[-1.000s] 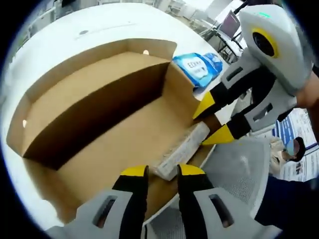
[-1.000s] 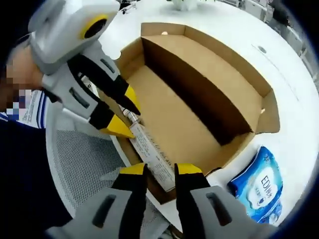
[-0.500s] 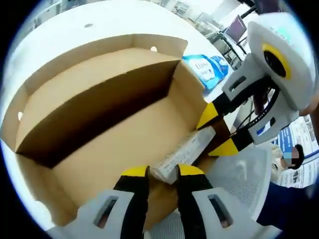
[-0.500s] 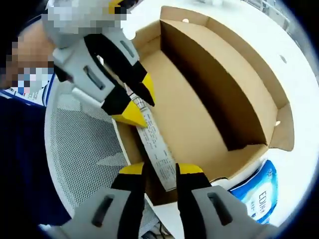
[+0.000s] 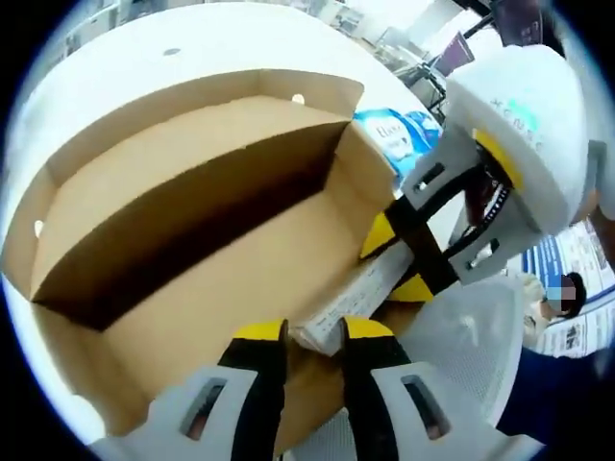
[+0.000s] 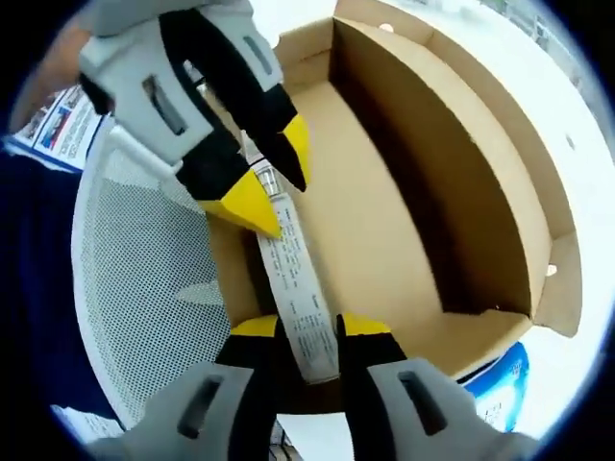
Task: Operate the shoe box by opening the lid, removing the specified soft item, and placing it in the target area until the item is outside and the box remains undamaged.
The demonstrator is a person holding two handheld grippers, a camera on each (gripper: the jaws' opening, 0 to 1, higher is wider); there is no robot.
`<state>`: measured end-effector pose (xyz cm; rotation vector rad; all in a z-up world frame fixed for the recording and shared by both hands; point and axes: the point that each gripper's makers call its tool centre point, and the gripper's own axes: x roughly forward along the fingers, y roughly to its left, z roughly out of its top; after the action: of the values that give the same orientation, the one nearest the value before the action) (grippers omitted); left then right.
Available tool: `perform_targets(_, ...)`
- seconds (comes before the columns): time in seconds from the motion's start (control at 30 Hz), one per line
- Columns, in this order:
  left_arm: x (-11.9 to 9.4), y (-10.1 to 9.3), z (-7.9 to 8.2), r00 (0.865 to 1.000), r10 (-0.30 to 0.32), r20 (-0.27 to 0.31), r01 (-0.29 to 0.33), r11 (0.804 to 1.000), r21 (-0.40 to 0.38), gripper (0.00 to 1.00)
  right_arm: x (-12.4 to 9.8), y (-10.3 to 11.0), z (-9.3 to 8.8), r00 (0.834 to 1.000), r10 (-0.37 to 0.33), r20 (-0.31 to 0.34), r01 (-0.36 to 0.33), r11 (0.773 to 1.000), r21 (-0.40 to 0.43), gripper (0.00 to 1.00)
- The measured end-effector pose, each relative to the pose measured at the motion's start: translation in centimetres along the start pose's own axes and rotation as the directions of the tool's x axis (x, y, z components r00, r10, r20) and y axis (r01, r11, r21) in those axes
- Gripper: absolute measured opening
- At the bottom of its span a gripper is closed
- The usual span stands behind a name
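Note:
An open brown cardboard shoe box (image 5: 183, 96) (image 6: 480, 144) lies on a white table, nothing loose on its floor. Along its near wall runs a long white printed strip (image 5: 351, 293) (image 6: 293, 279); whether it is loose or part of the wall, I cannot tell. My left gripper (image 5: 314, 331) (image 6: 274, 197) is shut on one end of it. My right gripper (image 6: 307, 331) (image 5: 396, 261) is shut on the other end. A soft blue-and-white pack (image 5: 399, 130) (image 6: 500, 379) lies on the table outside the box, beside its short end.
A grey mesh chair seat (image 5: 461, 346) (image 6: 144, 288) sits just below the box's near edge. The white table (image 5: 125, 58) runs on beyond the far wall. Printed papers (image 5: 557, 279) and a dark sleeve lie off to the side.
The two grippers have drawn closer together along the white strip, both still holding it. Both views have tilted and moved nearer the box's near wall.

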<state>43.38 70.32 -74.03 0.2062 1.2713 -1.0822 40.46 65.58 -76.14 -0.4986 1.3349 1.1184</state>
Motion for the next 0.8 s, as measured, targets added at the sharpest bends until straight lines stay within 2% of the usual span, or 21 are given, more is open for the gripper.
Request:
perform_targets(0.03,0.0,-0.4,-0.1,1.000,-0.031,-0.004,0.031,0.998,0.050,0.23,0.0,0.0,0.1,1.000,0.004,0.004,-0.004,1.000,-0.012,0.20)
perform_targets(0.07,-0.1,-0.7,0.1,0.999,-0.051,0.006,0.049,0.987,0.155,0.22,-0.1,0.0,0.1,1.000,0.012,0.007,-0.012,1.000,-0.023,0.20)
perform_targets(0.1,-0.3,-0.4,0.3,1.000,-0.030,0.006,0.027,0.963,0.268,0.21,-0.1,0.0,0.1,1.000,0.020,0.010,-0.020,0.999,-0.043,0.19)
perform_targets(0.13,-0.5,-0.5,0.4,1.000,-0.030,0.008,0.026,0.950,0.311,0.22,-0.1,0.1,0.1,1.000,0.026,0.009,-0.025,0.999,-0.046,0.19)
perform_targets(0.17,-0.6,-1.0,0.9,0.998,-0.045,0.032,0.029,0.920,0.390,0.24,-0.1,0.1,0.1,1.000,0.029,0.010,-0.029,0.998,-0.048,0.19)
perform_targets(0.2,-0.7,-1.2,1.1,0.998,-0.047,0.036,0.028,0.903,0.429,0.24,0.0,0.2,0.2,0.999,0.034,0.010,-0.033,0.998,-0.056,0.19)
perform_targets(0.23,-0.8,-1.3,0.9,0.999,-0.047,0.010,0.036,0.873,0.487,0.24,0.0,0.2,0.2,0.999,0.038,0.009,-0.037,0.997,-0.068,0.19)
perform_targets(0.3,-0.5,-1.4,0.9,0.999,-0.043,-0.005,0.039,0.830,0.557,0.25,0.1,0.3,0.2,0.999,0.044,0.010,-0.043,0.996,-0.079,0.18)
perform_targets(0.33,-0.2,-1.5,0.5,0.998,-0.053,-0.031,0.061,0.811,0.582,0.25,0.1,0.2,0.2,0.999,0.049,0.013,-0.048,0.996,-0.074,0.19)
perform_targets(0.37,0.0,-1.7,0.4,0.997,-0.067,-0.039,0.077,0.804,0.590,0.25,0.1,0.2,0.2,0.998,0.053,0.018,-0.052,0.996,-0.071,0.19)
perform_targets(0.43,0.4,-2.2,0.0,0.993,-0.095,-0.071,0.119,0.806,0.580,0.25,0.2,0.1,0.2,0.998,0.064,0.028,-0.062,0.996,-0.058,0.19)
perform_targets(0.47,0.4,-2.4,0.0,0.991,-0.111,-0.069,0.130,0.797,0.590,0.24,0.1,0.2,0.2,0.997,0.066,0.031,-0.065,0.996,-0.058,0.19)
perform_targets(0.57,0.9,-2.2,0.2,0.991,-0.110,-0.075,0.133,0.798,0.588,0.23,0.2,0.3,0.2,0.997,0.074,0.035,-0.071,0.995,-0.066,0.19)
perform_targets(0.6,1.1,-2.1,0.1,0.991,-0.103,-0.085,0.133,0.793,0.595,0.23,0.2,0.3,0.2,0.997,0.075,0.035,-0.073,0.995,-0.066,0.19)
perform_targets(0.63,1.3,-2.1,0.0,0.991,-0.101,-0.093,0.136,0.781,0.609,0.22,0.2,0.4,0.2,0.996,0.078,0.036,-0.075,0.995,-0.071,0.19)
perform_targets(0.67,1.5,-2.0,-0.1,0.990,-0.100,-0.099,0.140,0.782,0.608,0.22,0.2,0.3,0.2,0.996,0.081,0.037,-0.077,0.994,-0.079,0.18)
perform_targets(0.73,1.8,-1.9,-0.5,0.988,-0.095,-0.125,0.153,0.755,0.638,0.19,0.2,0.4,0.2,0.995,0.086,0.041,-0.082,0.993,-0.087,0.18)
perform_targets(0.8,2.0,-1.7,-0.7,0.986,-0.099,-0.135,0.162,0.761,0.629,0.18,0.1,0.5,0.2,0.995,0.089,0.044,-0.084,0.991,-0.099,0.18)
